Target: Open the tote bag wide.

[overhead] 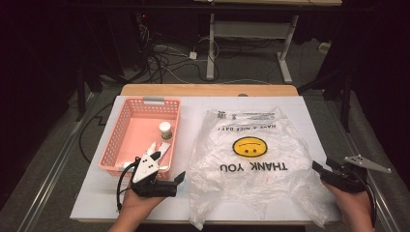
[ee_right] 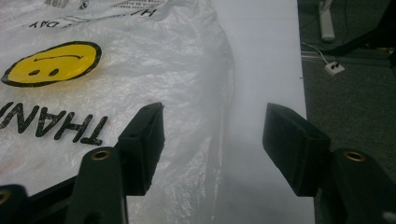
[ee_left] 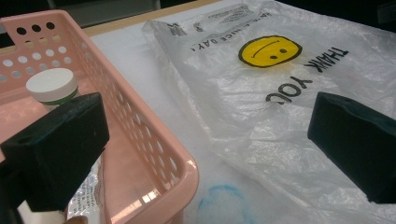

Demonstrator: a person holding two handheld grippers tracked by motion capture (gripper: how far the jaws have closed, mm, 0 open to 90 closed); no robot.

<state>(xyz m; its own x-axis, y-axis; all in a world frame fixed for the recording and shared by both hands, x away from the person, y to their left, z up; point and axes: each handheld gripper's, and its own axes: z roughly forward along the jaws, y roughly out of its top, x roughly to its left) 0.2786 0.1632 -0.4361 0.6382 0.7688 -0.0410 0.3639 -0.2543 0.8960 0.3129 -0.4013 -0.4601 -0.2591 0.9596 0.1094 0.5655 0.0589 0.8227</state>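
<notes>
Right claw (ee_right: 212, 140) spread, straddling the plastic bag's (overhead: 251, 159) side fold near the worktop's (overhead: 309, 116) right edge; I'd sink lower before pinching. Left claw (ee_left: 205, 144) gapes, empty.

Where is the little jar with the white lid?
In the high view, the little jar stands inside the pink basket on the table's left side, near the basket's right wall, left of the plastic bag.
</notes>
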